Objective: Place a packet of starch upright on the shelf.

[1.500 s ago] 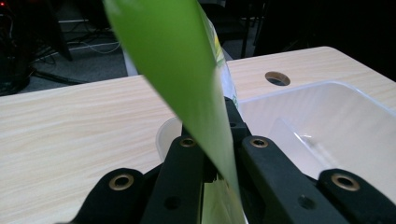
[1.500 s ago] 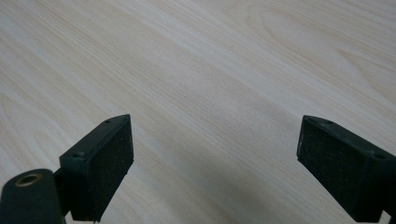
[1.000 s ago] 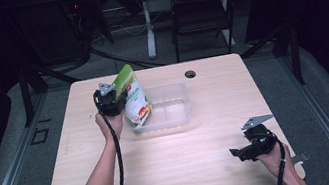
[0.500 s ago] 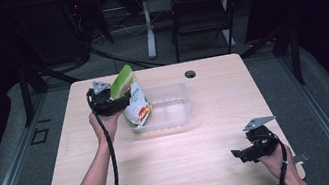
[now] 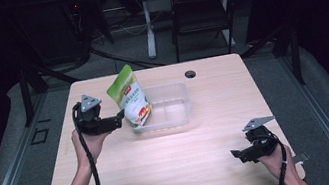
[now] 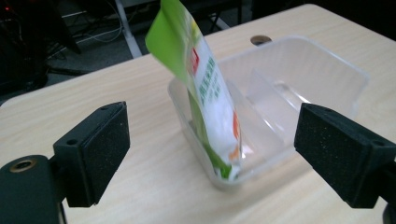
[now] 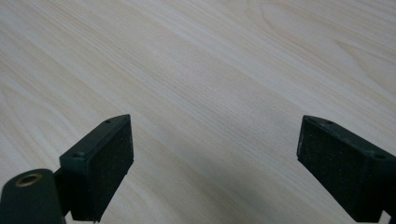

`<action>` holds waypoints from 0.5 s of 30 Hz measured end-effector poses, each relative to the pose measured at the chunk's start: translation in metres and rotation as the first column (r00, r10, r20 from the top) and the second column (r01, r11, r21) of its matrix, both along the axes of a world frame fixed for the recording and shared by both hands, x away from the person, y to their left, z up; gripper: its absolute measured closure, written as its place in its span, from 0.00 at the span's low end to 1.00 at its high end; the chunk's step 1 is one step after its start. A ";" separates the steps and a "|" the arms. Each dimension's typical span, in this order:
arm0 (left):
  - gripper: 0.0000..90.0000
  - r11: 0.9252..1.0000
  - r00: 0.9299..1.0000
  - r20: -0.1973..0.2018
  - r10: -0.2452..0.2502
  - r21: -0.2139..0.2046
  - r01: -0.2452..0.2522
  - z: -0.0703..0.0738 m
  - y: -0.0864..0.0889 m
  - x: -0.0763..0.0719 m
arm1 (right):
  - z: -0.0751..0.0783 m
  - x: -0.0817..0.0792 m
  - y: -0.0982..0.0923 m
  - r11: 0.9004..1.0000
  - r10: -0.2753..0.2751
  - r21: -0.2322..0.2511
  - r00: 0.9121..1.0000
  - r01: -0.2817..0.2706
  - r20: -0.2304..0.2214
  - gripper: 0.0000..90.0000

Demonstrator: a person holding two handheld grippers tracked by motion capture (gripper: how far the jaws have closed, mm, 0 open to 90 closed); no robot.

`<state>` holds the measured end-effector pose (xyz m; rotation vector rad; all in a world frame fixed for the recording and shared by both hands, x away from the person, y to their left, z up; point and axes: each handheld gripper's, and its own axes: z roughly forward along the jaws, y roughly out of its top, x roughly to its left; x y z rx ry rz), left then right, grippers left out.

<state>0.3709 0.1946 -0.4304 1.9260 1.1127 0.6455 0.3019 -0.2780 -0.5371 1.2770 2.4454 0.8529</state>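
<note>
1. In the high view the left tongs [image 5: 117, 120] are held at about 9 o'clock of the clear plastic tray [image 5: 178, 113], just beside it, their jaws spread and pointing toward it.
2. A green-and-white pouch [image 5: 133, 103] stands in the tray's 9 o'clock end, leaning on the short wall there with its top tilted toward 11 o'clock; no jaw touches it.
3. The left gripper view shows what the high view cannot: the pouch [image 6: 205, 88] stands between the two black pads [image 6: 95, 154] but beyond them, its foot inside the tray [image 6: 322, 70] and its upper part rising above the rim.
4. That same view also shows the tray's ribbed, glossy floor bare on the far side of the pouch, and a round hole [image 6: 260, 40] in the counter [image 6: 93, 93] behind the tray.
5. The right tongs [image 5: 237, 153] are low at about 4 o'clock on the counter [image 5: 175, 167], well apart from the tray, held in the person's right hand [image 5: 277, 157].
6. The right gripper view shows their jaws spread wide over plain wood grain [image 7: 210, 84], with nothing between them.
7. A second ago the left tongs were up against the pouch near its top; they have since drawn back toward 9 o'clock and let go, leaving the pouch in the tray.
8. The right tongs have hardly shifted in that time.
</note>
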 end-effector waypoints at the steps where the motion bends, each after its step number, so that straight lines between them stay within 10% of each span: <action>1: 0.11 1.000 1.000 -0.008 -0.005 0.003 0.005 -0.001 0.002 -0.006 | 0.000 0.000 0.000 1.000 0.001 0.003 1.000 -0.001 -0.001 0.12; 15: 0.09 0.998 0.995 -0.095 0.006 0.058 0.000 -0.038 0.028 -0.068 | -0.001 0.000 0.002 1.000 0.001 -0.003 1.000 -0.001 0.002 0.12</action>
